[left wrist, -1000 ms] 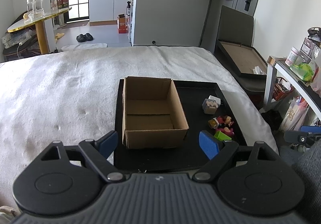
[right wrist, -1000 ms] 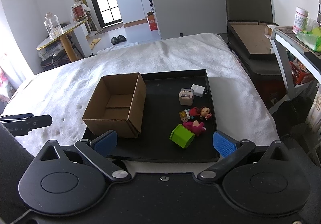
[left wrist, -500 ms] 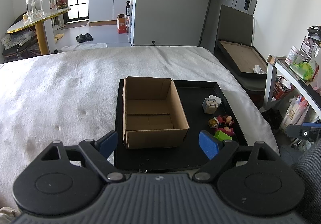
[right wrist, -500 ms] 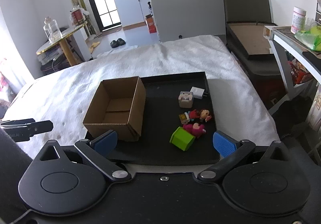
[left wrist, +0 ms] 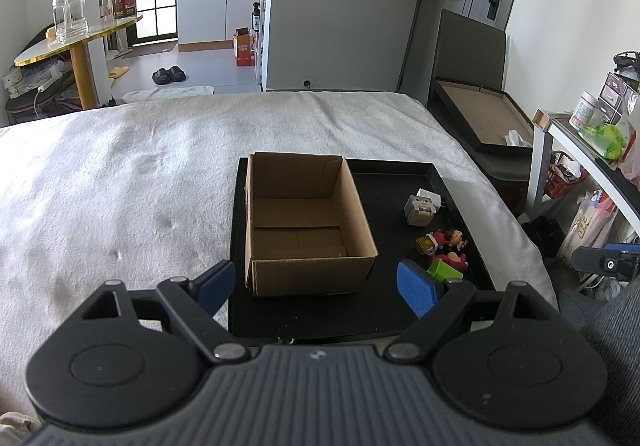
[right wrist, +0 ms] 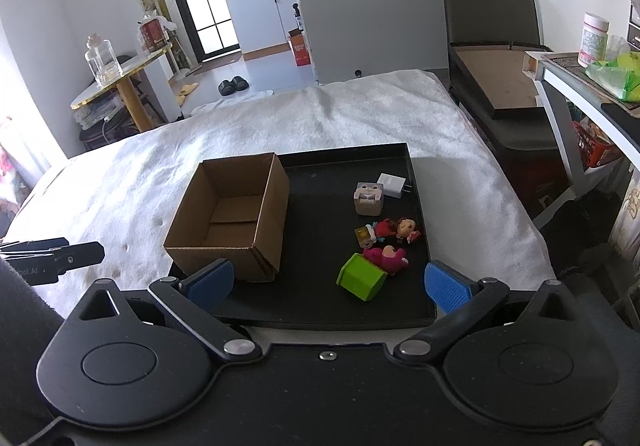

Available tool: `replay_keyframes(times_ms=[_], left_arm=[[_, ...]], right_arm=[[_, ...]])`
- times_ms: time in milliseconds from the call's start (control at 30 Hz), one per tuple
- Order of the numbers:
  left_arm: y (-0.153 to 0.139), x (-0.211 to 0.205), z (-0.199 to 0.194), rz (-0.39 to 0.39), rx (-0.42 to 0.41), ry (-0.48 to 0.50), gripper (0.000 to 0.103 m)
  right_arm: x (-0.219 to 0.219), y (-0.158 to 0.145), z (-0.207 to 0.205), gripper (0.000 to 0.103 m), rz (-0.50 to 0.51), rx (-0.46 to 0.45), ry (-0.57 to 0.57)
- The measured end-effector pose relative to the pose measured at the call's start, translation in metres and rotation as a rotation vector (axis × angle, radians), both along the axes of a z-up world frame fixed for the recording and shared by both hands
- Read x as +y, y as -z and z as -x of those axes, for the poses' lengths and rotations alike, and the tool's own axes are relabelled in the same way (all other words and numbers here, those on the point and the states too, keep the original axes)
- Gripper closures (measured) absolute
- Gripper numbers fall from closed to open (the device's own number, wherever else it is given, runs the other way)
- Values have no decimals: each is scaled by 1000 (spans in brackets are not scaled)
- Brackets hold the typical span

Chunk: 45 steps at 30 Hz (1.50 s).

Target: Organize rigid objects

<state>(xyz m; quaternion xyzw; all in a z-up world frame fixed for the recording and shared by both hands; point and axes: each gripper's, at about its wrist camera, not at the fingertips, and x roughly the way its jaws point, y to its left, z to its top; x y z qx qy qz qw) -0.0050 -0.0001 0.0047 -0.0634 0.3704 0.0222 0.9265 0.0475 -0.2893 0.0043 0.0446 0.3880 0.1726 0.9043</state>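
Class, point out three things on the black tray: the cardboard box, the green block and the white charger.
cardboard box (right wrist: 224, 216): right wrist view, inside floor.
green block (right wrist: 360, 278): right wrist view, top face.
white charger (right wrist: 391, 182): right wrist view, top face.

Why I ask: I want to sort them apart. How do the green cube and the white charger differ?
The green cube is bright green and lies tilted at the tray's near end; the white charger is white, lies flat at the far end and shows metal prongs. The cube looks larger. Both sit loose on the black tray, outside the cardboard box.
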Motion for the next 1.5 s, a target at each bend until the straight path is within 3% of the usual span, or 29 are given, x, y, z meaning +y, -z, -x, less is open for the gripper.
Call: replay_keyframes(times_ms=[833,1500], left_arm=[[3,8,-5,-1,0,-8,16],[38,45,-48,-20,56,-60,16]], right_arm=[[3,11,0,0,10,16,1],[-7,43,-30,0,26,55,16]])
